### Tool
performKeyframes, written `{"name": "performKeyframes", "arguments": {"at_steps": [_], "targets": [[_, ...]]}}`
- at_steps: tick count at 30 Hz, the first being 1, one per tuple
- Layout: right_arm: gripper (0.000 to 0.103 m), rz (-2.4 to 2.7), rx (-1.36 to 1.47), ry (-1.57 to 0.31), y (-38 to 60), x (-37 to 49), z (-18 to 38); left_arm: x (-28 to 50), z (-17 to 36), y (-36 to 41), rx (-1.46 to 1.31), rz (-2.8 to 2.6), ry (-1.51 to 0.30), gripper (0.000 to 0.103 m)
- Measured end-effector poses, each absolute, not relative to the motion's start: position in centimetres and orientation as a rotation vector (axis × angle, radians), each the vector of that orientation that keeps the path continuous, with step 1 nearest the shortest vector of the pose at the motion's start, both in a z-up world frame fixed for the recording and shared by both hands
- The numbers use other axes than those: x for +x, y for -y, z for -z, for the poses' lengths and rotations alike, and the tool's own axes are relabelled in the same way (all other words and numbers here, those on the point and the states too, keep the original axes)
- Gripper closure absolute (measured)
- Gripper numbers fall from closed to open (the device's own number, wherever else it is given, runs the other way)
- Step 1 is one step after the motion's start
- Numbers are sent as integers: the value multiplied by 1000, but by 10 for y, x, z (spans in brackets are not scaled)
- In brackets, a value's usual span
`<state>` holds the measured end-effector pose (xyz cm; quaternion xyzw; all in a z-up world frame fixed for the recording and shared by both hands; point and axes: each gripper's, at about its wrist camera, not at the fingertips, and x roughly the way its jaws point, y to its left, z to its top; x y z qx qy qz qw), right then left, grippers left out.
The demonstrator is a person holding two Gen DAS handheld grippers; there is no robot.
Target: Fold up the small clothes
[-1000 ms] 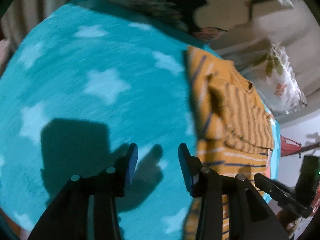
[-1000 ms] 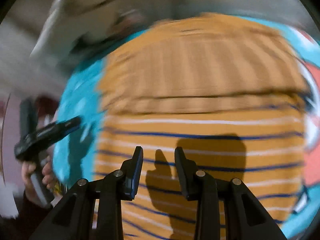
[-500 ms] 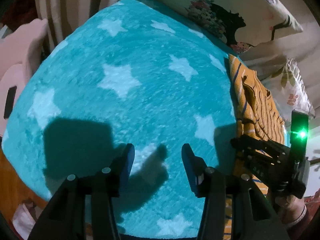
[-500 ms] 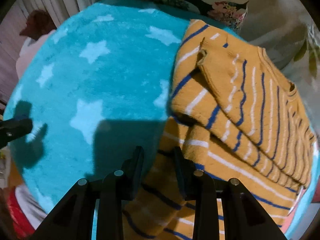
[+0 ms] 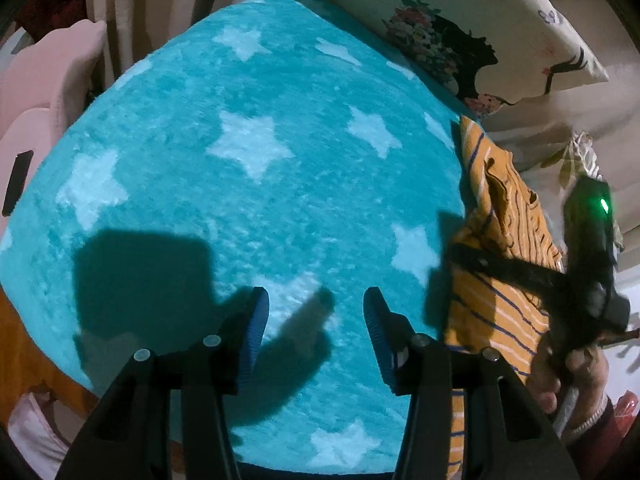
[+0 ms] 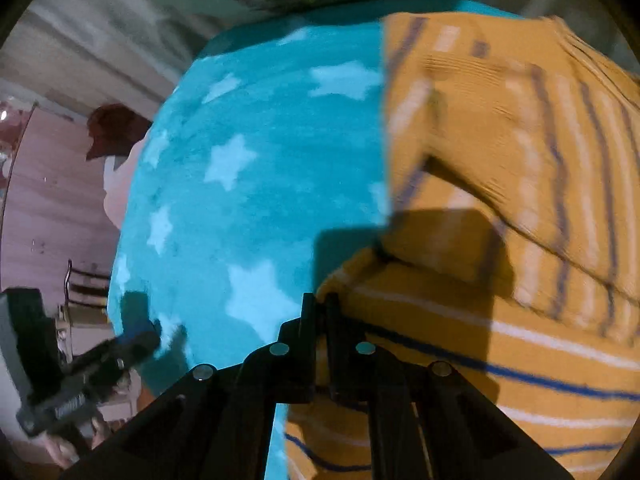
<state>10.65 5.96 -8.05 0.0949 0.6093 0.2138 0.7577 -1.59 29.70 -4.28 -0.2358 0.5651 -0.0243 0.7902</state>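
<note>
Fingers of the left gripper (image 5: 316,324) stood well apart in the left wrist view, with nothing between them, above a turquoise blanket (image 5: 240,208) patterned with pale stars. Its shadow fell on the blanket at about eight o'clock. At three o'clock lay the orange striped sweater (image 5: 500,240), folded along the blanket's edge. The right gripper (image 5: 460,252) reached over that sweater, blurred, a green light glowing on its body and the person's right hand (image 5: 568,376) around its handle at four o'clock. A printed pillow (image 5: 460,40) rested at one o'clock.

Seen from the right wrist view, the right gripper (image 6: 320,300) had its fingers pressed together on the left edge of the sweater (image 6: 500,200), pinching a fold of cloth. The sweater filled the frame from twelve to five o'clock, with the blanket (image 6: 240,200) at nine o'clock. The left gripper (image 6: 132,344) showed at eight o'clock, over the blanket's edge.
</note>
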Motion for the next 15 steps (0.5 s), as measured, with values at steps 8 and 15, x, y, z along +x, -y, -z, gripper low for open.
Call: {"name": "performKeyframes", "arguments": {"at_steps": [8, 15], "targets": [[94, -520, 332, -1329, -12, 101, 63, -33, 48, -245, -508, 124, -1237, 47], [86, -480, 224, -1354, 84, 39, 41, -49, 55, -179, -420, 184, -1251, 46]]}}
